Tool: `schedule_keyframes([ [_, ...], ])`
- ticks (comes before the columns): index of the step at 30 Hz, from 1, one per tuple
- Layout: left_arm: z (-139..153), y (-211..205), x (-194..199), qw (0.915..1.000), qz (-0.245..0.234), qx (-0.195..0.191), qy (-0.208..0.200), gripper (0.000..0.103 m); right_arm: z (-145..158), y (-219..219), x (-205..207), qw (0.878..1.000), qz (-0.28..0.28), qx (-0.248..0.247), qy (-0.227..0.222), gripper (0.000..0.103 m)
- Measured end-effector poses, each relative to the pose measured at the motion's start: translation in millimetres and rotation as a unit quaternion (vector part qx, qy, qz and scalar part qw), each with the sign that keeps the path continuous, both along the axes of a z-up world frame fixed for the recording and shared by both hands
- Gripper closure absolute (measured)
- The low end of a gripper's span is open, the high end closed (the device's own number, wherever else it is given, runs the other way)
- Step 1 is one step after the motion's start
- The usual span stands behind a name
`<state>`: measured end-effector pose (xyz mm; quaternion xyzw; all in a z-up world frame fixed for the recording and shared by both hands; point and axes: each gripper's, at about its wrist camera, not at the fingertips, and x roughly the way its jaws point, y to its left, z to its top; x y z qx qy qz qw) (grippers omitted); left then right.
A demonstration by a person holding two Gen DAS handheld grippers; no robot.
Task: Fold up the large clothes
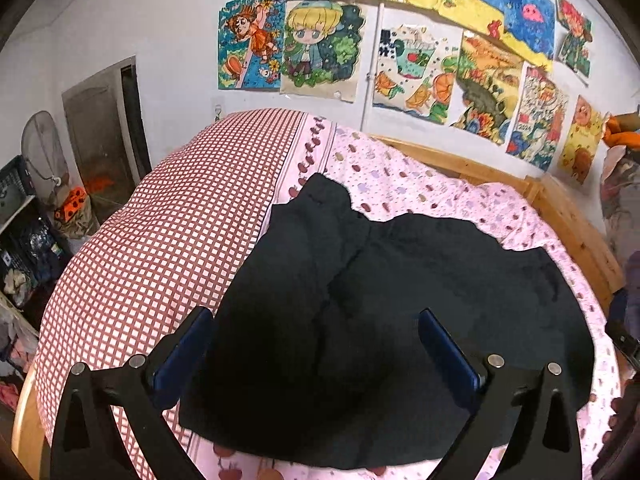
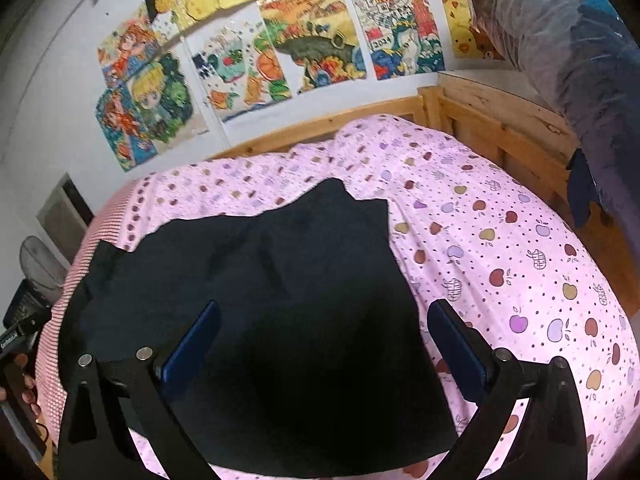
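A large black garment (image 1: 400,320) lies spread flat on the pink apple-print bed cover (image 1: 420,192). It also shows in the right wrist view (image 2: 280,300). My left gripper (image 1: 316,316) hovers open above the garment's near left part, holding nothing. My right gripper (image 2: 324,308) hovers open above the garment's near right part, holding nothing; its right finger (image 2: 456,340) is over the garment's right edge. The left gripper's body (image 2: 20,340) shows at the left edge of the right wrist view.
A red-and-white checked quilt (image 1: 180,240) lies on the bed's left side. A wooden bed frame (image 2: 500,132) runs along the far and right sides. Drawings (image 1: 400,40) cover the wall. A door (image 1: 104,128), a fan and crates stand at far left. Bagged clothing (image 2: 580,60) hangs at right.
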<state>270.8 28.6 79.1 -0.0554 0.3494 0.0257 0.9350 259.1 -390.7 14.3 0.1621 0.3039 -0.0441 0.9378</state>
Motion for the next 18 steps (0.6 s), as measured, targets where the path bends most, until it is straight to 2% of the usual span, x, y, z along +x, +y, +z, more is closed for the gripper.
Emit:
schedule_keyframes([
  [9, 34.4, -2.7, -42.7, 0.9982, -0.001, 0.025, -0.054, 0.000, 35.8, 19.0, -22.8, 0.999, 0.002, 0.010, -0.041, 0.002],
  [13, 49.1, -5.0, -63.9, 0.9965, -0.012, 0.032, -0.076, 0.000, 52.9, 36.4, -34.0, 0.999, 0.026, 0.006, -0.035, 0.002],
  [18, 60.5, -11.7, -84.0, 0.9946, -0.022, 0.053, -0.086, 0.000, 83.4, 62.6, -56.4, 0.997, 0.072, -0.022, -0.019, 0.002],
])
